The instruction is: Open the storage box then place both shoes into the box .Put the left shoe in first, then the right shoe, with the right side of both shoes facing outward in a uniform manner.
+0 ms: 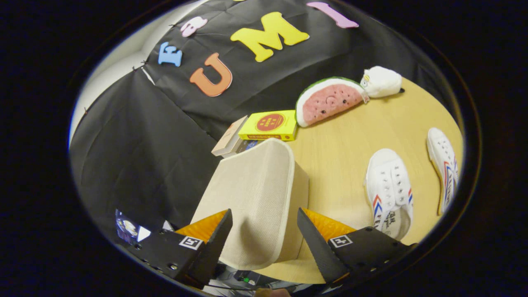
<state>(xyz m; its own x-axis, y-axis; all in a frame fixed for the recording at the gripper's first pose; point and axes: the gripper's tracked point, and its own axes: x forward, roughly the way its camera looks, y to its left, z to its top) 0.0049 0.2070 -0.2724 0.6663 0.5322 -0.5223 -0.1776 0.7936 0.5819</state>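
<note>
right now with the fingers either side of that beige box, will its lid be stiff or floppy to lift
The storage box looks fabric-covered, so its lid probably flexes a bit. It seems light, so it may slide on the smooth table. The gripper is open around it.

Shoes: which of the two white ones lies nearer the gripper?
The shoe just beyond the open gripper, next to the beige storage box. The other shoe lies farther out by the table edge.

Fingers of gripper point(264, 235) spread, storage box point(255, 202) fills the gap between them. Bare table point(334, 156) beyond-right is passable; shoes point(390, 189) block farther right, books point(268, 126) ahead.
</note>
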